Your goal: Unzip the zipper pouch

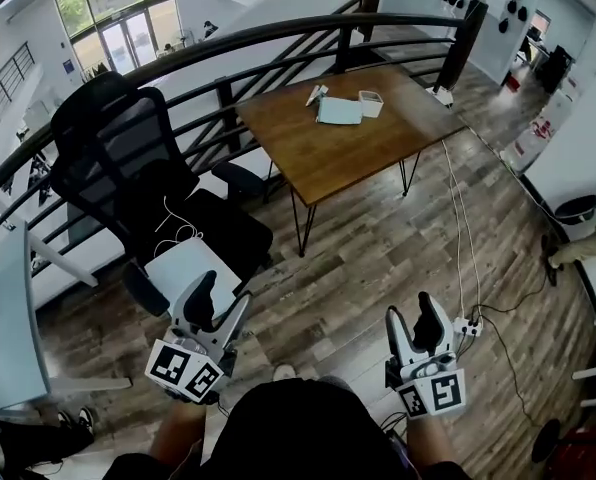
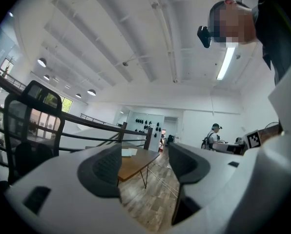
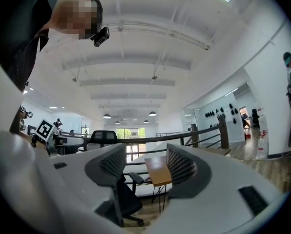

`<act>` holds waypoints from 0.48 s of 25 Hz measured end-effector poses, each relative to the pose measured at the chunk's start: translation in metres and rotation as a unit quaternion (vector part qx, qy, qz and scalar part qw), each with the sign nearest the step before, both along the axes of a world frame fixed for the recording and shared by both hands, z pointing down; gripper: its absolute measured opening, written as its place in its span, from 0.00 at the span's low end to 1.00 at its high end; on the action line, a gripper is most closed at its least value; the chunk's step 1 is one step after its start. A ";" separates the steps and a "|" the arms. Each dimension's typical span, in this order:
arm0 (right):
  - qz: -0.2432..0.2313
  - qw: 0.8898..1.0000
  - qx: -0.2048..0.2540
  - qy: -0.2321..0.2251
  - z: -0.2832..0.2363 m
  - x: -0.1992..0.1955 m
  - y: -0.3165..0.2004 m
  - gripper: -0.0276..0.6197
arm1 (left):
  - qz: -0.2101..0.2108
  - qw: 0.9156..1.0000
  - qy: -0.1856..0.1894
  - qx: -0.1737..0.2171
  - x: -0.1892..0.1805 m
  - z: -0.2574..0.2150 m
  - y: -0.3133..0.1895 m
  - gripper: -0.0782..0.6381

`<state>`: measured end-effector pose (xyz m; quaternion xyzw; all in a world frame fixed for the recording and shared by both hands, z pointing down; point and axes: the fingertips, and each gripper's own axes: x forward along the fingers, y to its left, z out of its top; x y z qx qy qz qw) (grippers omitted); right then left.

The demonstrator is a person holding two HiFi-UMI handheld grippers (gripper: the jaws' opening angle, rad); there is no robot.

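The zipper pouch (image 1: 339,111), flat and pale blue-grey, lies on a wooden table (image 1: 328,158) far ahead of me, next to a small white container (image 1: 371,103). In the left gripper view the pouch (image 2: 129,152) is a pale patch on that distant table (image 2: 138,163). My left gripper (image 1: 221,303) (image 2: 144,167) is held low near my body, open with nothing between its jaws. My right gripper (image 1: 414,313) (image 3: 146,167) is also low and open, with only the table (image 3: 157,170) seen far off between its jaws. Neither gripper is near the pouch.
A black office chair (image 1: 128,158) stands at the left between me and the table. A dark railing (image 1: 278,43) curves behind both. Cables and a power strip (image 1: 468,326) lie on the wood floor at the right. A white desk (image 1: 3,318) borders the left.
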<state>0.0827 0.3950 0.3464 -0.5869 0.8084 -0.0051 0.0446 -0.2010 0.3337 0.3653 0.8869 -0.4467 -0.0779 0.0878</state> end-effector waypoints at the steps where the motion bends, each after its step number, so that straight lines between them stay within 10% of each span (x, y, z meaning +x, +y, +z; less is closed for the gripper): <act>1: 0.000 1.000 -0.002 0.002 0.001 -0.001 -0.006 0.42 | 0.001 1.000 0.002 -0.002 -0.001 0.002 -0.007 0.52; 12: -0.009 1.000 0.004 0.010 0.007 0.029 -0.090 0.39 | -0.004 1.000 -0.005 0.003 0.025 0.010 -0.085 0.52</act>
